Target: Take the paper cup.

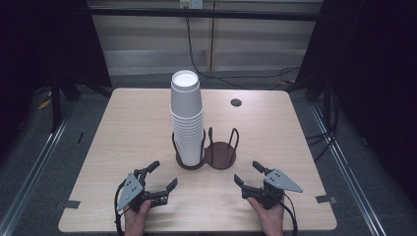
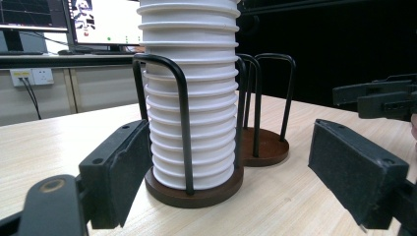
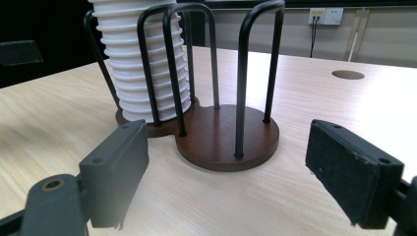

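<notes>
A tall stack of white cups (image 1: 187, 115) stands upside down in the left bay of a brown two-bay holder (image 1: 223, 156) with black wire hoops, at the table's middle. The right bay (image 3: 223, 135) is empty. My left gripper (image 1: 162, 175) rests open near the front left, its jaws pointing at the stack (image 2: 192, 98). My right gripper (image 1: 249, 173) rests open near the front right, facing the empty bay. Nothing is between either pair of jaws. A hand holds each gripper from the front edge.
The light wooden table (image 1: 123, 123) has a round cable hole (image 1: 236, 102) at the back right. Bare wood lies around the holder on all sides. Monitors (image 2: 103, 19) and a dark frame stand beyond the table.
</notes>
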Demonstrator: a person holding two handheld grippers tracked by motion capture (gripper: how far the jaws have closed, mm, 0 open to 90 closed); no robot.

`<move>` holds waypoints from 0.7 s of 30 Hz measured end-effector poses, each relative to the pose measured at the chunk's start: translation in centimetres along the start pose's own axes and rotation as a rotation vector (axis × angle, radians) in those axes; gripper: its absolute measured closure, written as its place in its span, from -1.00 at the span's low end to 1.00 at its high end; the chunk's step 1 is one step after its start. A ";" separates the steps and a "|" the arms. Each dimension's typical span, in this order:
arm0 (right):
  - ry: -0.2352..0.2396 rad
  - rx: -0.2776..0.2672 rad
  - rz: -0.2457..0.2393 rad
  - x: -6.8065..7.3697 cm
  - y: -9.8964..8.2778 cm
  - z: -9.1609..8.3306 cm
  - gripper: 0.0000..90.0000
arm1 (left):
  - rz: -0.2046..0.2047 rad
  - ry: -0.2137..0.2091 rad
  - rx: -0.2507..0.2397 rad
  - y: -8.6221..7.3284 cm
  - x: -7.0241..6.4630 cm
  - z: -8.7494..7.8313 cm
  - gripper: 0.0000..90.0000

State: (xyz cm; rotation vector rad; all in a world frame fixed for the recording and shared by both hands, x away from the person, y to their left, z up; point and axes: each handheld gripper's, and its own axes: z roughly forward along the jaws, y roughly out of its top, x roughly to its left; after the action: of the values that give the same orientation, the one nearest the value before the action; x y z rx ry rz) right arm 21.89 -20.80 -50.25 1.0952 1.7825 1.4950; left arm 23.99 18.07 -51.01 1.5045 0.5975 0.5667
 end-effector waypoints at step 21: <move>0.129 0.026 -0.041 0.6 4.4 -0.1 -0.45 | -0.001 -0.001 0.000 0.0 0.0 0.0 -0.65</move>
State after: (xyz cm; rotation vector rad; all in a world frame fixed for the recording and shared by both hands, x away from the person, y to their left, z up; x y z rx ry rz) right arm 22.50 -20.19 -45.92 0.9879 1.9053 1.5528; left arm 23.98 18.06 -51.01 1.5042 0.5970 0.5653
